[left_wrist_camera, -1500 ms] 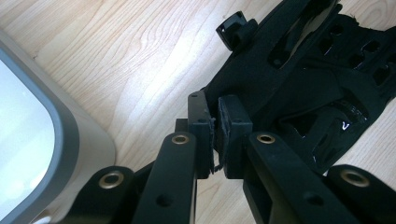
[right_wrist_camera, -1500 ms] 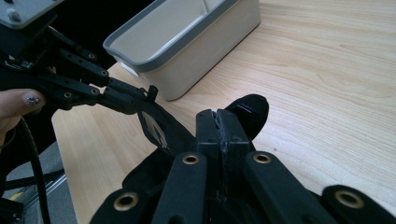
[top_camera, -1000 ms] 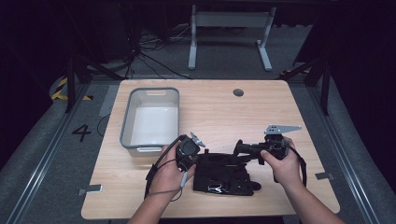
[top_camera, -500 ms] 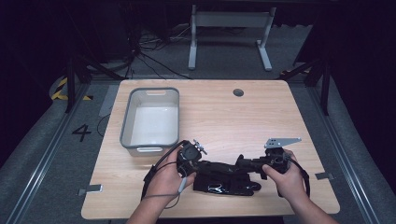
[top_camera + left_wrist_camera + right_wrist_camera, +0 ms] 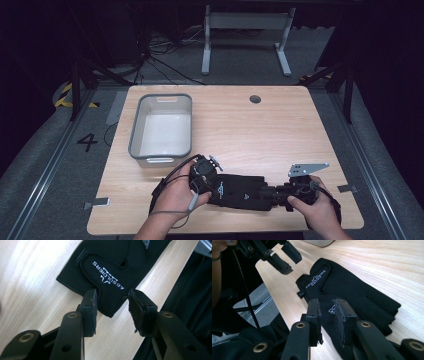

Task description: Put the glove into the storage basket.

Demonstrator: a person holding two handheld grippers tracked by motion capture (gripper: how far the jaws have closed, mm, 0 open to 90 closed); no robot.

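Observation:
A black fingerless glove (image 5: pixel 240 190) with white "ABSOLDIERS" lettering lies flat near the table's front edge. My left gripper (image 5: pixel 210 185) is at its cuff end. In the left gripper view the jaws (image 5: pixel 112 307) stand open, with the glove's cuff corner (image 5: pixel 112 270) just beyond and between the tips. My right gripper (image 5: pixel 275 192) is at the glove's finger end. Its jaws (image 5: pixel 327 312) hover over the glove (image 5: pixel 352 287) with a narrow gap and nothing pinched. The left gripper (image 5: pixel 284 255) is also seen farther off in the right gripper view.
An empty grey plastic bin (image 5: pixel 160 96) stands on the wooden table (image 5: pixel 260 130) behind the left hand. A round cable hole (image 5: pixel 255 99) sits near the far edge. The table's front edge runs just below the glove.
Both grippers have come down and toward the front edge, closing in on the two ends of the glove. The glove has not moved.

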